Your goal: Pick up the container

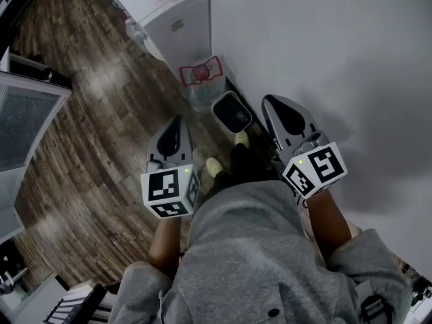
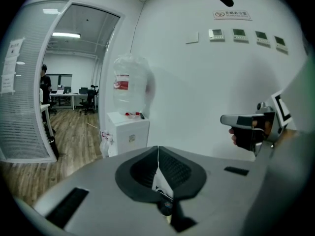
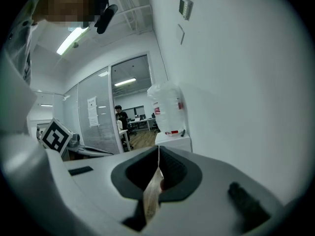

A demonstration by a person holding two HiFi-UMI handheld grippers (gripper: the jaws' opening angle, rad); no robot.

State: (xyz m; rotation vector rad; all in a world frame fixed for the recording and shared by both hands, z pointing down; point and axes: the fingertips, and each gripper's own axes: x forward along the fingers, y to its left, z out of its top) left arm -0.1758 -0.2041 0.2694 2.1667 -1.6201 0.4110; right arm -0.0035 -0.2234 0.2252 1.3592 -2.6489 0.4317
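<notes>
In the head view both grippers are held out in front of a person in a grey top, above the wood floor. A small grey bin with a pale rim (image 1: 231, 111) stands on the floor by the white wall, between and beyond the two grippers. My left gripper (image 1: 177, 123) is shut and holds nothing; in its own view the jaws (image 2: 158, 150) meet in a thin line. My right gripper (image 1: 272, 103) is also shut and empty, with its tips (image 3: 158, 150) pressed together. Neither gripper touches the bin.
A white water dispenser cabinet (image 1: 174, 19) with a clear bottle (image 2: 129, 85) stands against the wall, a red-printed plastic bag (image 1: 200, 73) beside it. A glass partition (image 2: 24, 107) is on the left. A person (image 2: 45, 77) stands far off by desks.
</notes>
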